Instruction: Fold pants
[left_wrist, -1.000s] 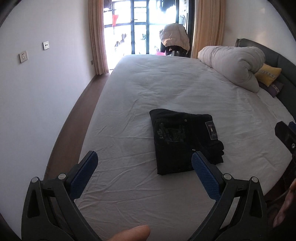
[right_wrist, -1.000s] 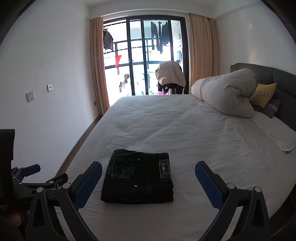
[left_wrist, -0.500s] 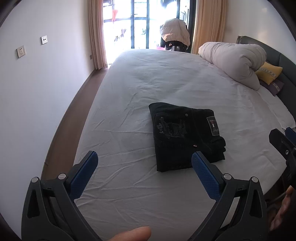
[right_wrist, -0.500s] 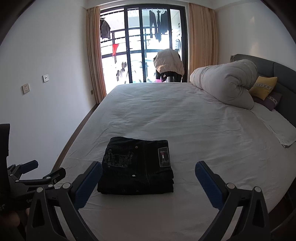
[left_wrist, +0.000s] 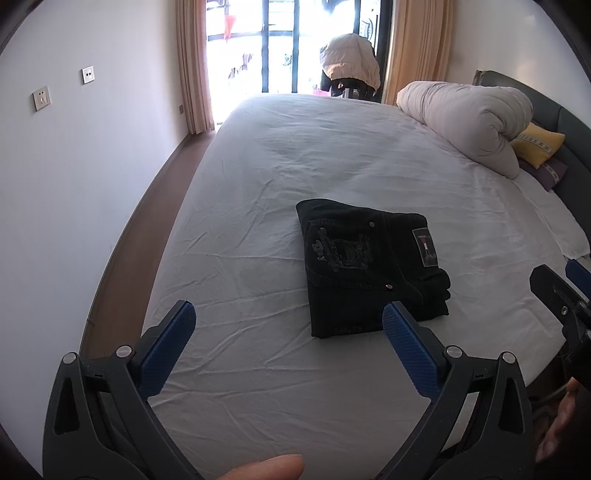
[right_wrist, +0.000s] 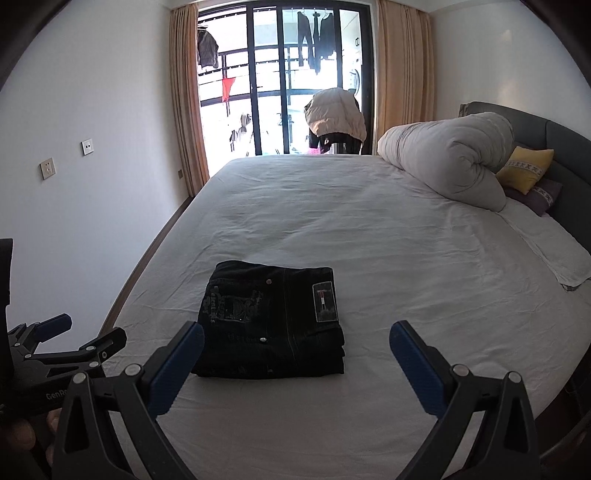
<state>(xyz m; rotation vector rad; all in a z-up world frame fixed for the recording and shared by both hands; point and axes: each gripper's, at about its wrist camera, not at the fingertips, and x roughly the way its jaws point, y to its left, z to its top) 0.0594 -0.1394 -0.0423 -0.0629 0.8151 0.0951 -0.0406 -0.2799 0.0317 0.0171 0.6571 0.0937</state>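
Note:
Black pants lie folded into a compact rectangle on the white bed sheet, back pocket and label patch facing up. My left gripper hovers open above the sheet, short of the pants' near edge, holding nothing. My right gripper is open too, its blue pads spread wide in front of the pants and clear of them. The right gripper shows at the right edge of the left wrist view, and the left gripper at the left edge of the right wrist view.
A rolled beige duvet and a yellow pillow lie by the dark headboard at the right. A folded white towel sits near the bed's right side. A wall and a floor strip run along the left.
Both grippers have drawn back and risen slightly from the bed, so the folded pants sit a little farther from the fingers. The pants have not moved.

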